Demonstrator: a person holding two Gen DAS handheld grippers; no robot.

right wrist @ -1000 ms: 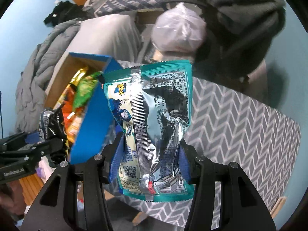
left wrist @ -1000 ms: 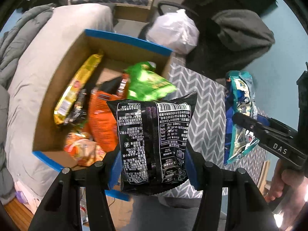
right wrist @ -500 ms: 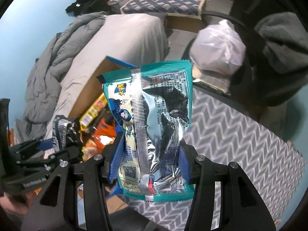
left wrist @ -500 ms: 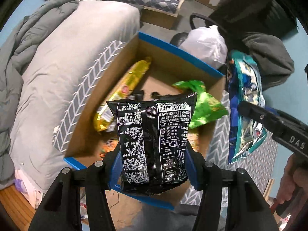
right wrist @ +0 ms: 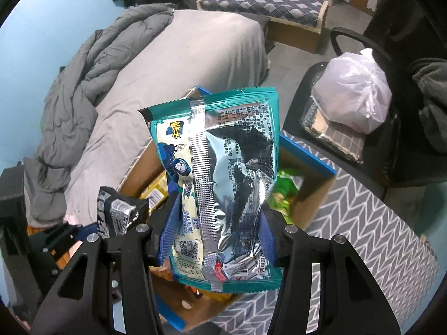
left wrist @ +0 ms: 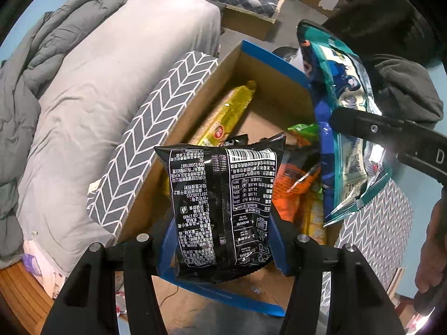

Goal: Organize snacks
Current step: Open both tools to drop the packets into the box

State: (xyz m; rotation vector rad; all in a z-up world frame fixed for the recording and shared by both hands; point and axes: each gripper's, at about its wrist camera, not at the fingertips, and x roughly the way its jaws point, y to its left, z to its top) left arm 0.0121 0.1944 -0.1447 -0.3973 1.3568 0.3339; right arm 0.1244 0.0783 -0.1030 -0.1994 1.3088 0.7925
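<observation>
My left gripper (left wrist: pixel 223 240) is shut on a black snack bag (left wrist: pixel 223 201) with white print, held above the open cardboard box (left wrist: pixel 195 106) with blue edges. My right gripper (right wrist: pixel 215 237) is shut on a teal and silver snack bag (right wrist: pixel 220 167), also over the box (right wrist: pixel 313 203). That teal bag (left wrist: pixel 340 111) hangs at the right of the left wrist view. In the right wrist view the black bag (right wrist: pixel 117 212) shows at lower left. Inside the box lie a yellow pack (left wrist: pixel 226 117), an orange bag (left wrist: pixel 290 187) and a green bag (right wrist: pixel 285 192).
The box rests on a grey chevron-patterned surface (right wrist: pixel 377 240). A bed with a grey sheet (left wrist: pixel 106 69) and a rumpled duvet (right wrist: pixel 92 69) lies to the left. A black chair bearing a white plastic bag (right wrist: pixel 354 97) stands behind the box. A hand (left wrist: pixel 430 251) shows at the right edge.
Both grippers have swung leftward with their bags and now hang over the box. The teal bag has come much closer to the black one.
</observation>
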